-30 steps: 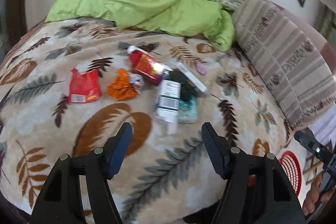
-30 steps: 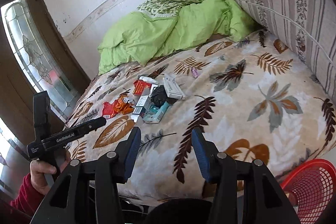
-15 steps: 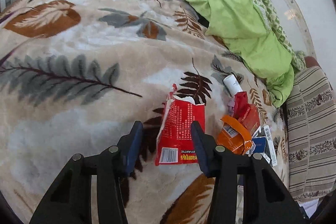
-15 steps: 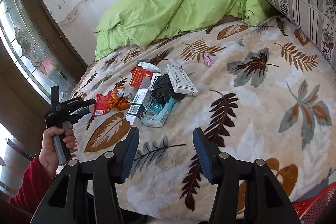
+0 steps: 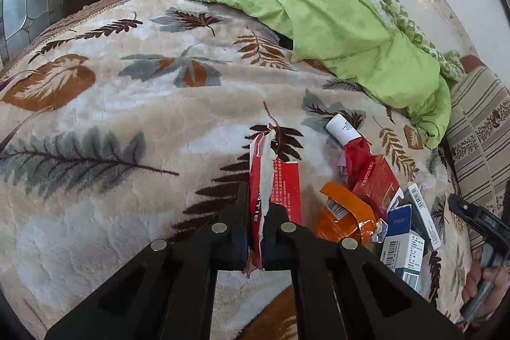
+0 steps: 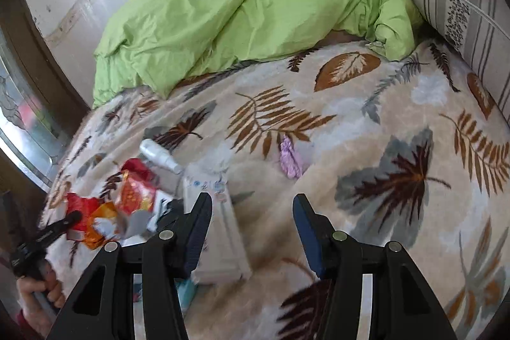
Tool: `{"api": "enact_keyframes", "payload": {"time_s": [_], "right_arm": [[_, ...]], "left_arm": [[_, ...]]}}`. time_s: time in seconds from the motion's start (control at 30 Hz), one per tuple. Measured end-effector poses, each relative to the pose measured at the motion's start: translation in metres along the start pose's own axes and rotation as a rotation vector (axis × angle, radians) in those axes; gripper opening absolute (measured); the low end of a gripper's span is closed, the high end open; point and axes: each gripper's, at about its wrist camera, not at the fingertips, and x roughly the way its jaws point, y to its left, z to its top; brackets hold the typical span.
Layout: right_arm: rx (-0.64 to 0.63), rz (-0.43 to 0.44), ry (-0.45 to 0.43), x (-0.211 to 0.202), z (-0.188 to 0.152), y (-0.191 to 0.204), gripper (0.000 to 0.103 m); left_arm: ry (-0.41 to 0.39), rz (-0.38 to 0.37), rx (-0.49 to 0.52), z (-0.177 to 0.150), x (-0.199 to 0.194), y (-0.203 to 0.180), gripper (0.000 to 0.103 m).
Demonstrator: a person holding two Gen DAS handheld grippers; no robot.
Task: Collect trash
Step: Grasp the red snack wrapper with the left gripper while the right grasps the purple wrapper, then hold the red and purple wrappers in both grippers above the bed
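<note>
"CHUNGHWA" on red carton point(image 5: 376, 184)

Near end of red wrapper point(image 5: 280, 180) hidden between the left gripper's fingers point(image 5: 237, 212), white box point(image 6: 220, 231) motion-blurred and partly behind right fingers point(image 6: 197, 222), striped cushion point(image 5: 478, 129) cut by frame edge
</note>
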Motion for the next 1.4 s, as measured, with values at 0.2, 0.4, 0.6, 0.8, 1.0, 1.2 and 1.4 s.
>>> {"api": "enact_keyframes", "payload": {"time_s": [0.2,0.4,0.6,0.8,1.0,1.2,1.4], "right_arm": [[-0.017,-0.121,0.067,0.075,0.031,-0.016,0.037],[-0.001,-0.19,0.068,0.086,0.022,-0.015,0.022],[0.021,-0.151,-0.074,0.026,0.002,0.03,0.022],[0.002,-0.065,-0.162,-0.025,-0.02,0.092,0.022],[-0.056,0.009,-0.19,-0.034,-0.054,0.141,0.022],[-0.156,0.039,-0.207,-0.026,-0.059,0.158,0.022],[-0.183,0.043,-0.208,-0.021,-0.059,0.162,0.022]], "left_arm": [[0.005,-0.005,-0.003,0.004,0.0,0.004,0.004],[-0.019,-0.01,0.028,0.004,-0.006,-0.001,0.004],[-0.05,-0.032,0.066,-0.001,-0.018,-0.019,0.004],[-0.081,-0.013,0.143,-0.009,-0.024,-0.042,0.004],[-0.089,-0.006,0.169,-0.013,-0.028,-0.048,0.004],[-0.114,0.016,0.187,-0.014,-0.038,-0.041,0.004],[-0.182,0.09,0.159,-0.009,-0.049,-0.031,0.004]]}}
